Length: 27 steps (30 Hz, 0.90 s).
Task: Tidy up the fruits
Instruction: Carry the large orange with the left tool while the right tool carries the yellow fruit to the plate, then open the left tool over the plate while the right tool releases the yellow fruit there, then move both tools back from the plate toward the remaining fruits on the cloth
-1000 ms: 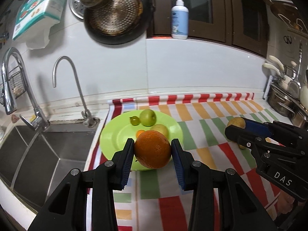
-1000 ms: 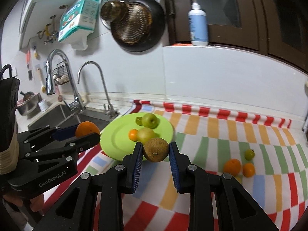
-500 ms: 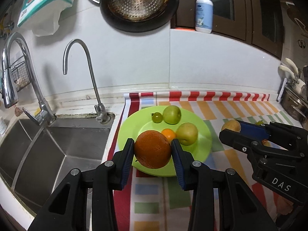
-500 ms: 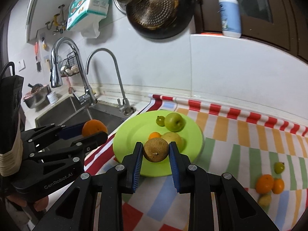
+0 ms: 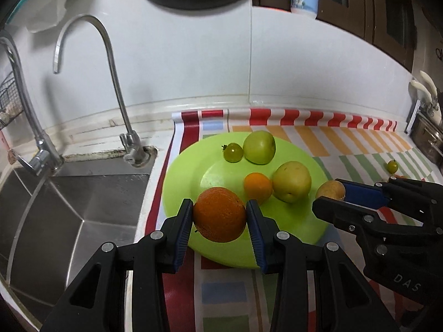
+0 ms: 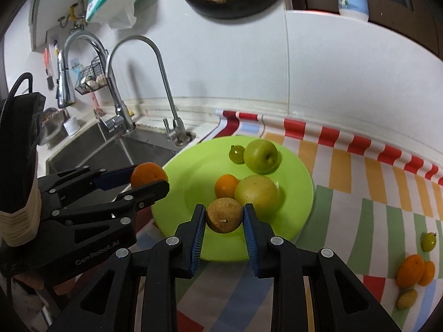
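Left wrist view: my left hand-held gripper point(image 5: 219, 215) is clamping the large orange point(image 5: 219, 213) above the green plate point(image 5: 182, 174); dropping it risks scattering the resting fruit.
Right wrist view: my right hand-held gripper point(image 6: 223, 219) is gripping the brown fruit point(image 6: 224, 218) over the plate's near rim, possibly rolling off.

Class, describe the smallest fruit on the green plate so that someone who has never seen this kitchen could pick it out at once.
Find the round lime-green plate on the striped cloth beside the sink. At its far edge, nearest the wall, a small green tomato sits just left of the green apple. It is the smallest fruit there, glossy, with a dark stalk.
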{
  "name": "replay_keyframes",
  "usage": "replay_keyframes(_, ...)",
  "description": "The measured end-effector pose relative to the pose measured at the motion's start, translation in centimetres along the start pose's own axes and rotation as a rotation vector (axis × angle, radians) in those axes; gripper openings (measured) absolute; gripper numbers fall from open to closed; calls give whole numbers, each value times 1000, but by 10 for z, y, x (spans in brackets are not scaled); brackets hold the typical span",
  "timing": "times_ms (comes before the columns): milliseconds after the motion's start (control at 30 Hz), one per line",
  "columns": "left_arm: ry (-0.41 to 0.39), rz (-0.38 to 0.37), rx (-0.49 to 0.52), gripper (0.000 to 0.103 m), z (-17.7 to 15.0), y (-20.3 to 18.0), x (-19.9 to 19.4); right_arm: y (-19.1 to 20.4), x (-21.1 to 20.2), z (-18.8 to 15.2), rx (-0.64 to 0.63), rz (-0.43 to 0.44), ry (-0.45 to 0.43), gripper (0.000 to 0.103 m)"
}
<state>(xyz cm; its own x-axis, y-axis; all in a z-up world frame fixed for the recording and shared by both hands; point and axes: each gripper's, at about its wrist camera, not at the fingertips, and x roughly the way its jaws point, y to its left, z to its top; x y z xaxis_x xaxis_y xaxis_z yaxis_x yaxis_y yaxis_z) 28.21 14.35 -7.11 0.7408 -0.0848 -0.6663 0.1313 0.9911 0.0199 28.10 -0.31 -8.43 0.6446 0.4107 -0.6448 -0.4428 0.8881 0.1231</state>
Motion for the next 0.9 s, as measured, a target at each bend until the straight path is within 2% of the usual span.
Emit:
replay_keyframes(400,25,-25,16,40,4,-4,23,-12,16,-2,42,-6,28,29)
replay_keyframes(467,8,-10,9,46,5,-3,19,-13,14,-1,49,-4,23,32)
replay_keyframes(533,-11,6,9,50,6,-2,13,-14,11,-1,45,-13,17,42)
replay_keyframes(733,-45,34,12,50,4,-5,-9,-18,-8,-2,55,-42,-20,43)
replay_keyframes(900,-64,36,-3,54,2,-11,-28,-19,-27,-5,59,-62,-42,45)
